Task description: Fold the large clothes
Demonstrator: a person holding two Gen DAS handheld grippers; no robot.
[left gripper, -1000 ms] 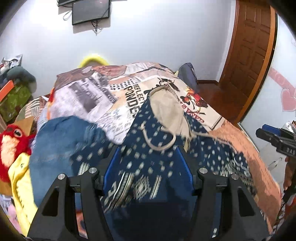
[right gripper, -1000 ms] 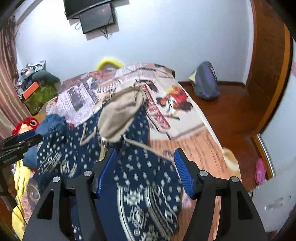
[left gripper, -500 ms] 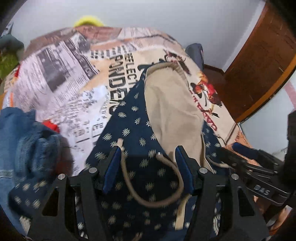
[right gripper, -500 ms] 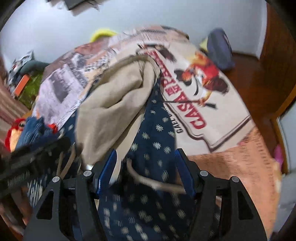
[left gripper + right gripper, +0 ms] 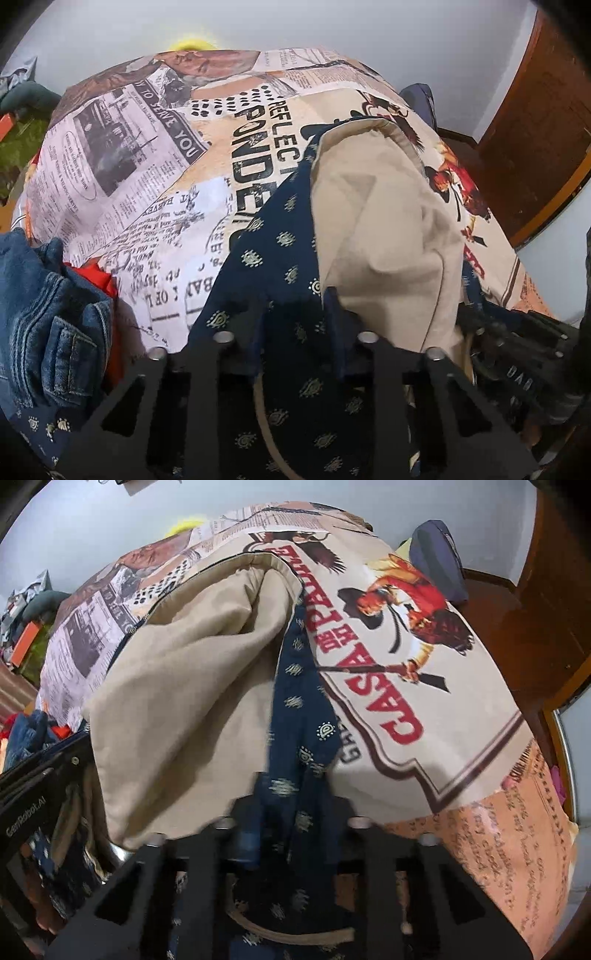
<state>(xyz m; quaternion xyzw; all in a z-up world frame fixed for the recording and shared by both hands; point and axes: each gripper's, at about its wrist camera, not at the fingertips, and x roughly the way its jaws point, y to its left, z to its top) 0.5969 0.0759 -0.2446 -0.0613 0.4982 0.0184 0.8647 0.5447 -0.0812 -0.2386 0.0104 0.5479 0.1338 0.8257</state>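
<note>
A navy patterned hooded garment (image 5: pixel 273 251) with a beige lining (image 5: pixel 380 221) lies spread on the bed. In the left wrist view my left gripper (image 5: pixel 299 314) points down at it by the left of the hood. Its jaws are closing, with navy cloth pinched between them. In the right wrist view my right gripper (image 5: pixel 291 790) is closing its jaws the same way on a fold of navy cloth (image 5: pixel 299 716) by the right of the beige hood (image 5: pixel 192 686). A beige drawstring (image 5: pixel 295 936) loops below the right gripper. Each gripper shows at the edge of the other's view.
A printed bedspread (image 5: pixel 147 155) covers the bed under the garment. Bunched denim (image 5: pixel 48 314) and something red (image 5: pixel 99 277) lie at the left. On the wooden floor beyond the bed stands a dark backpack (image 5: pixel 439 561). A brown door (image 5: pixel 546 129) is at the right.
Both grippers have come down and forward onto the garment beside the hood. Their jaws, wide open before, have narrowed onto the navy cloth.
</note>
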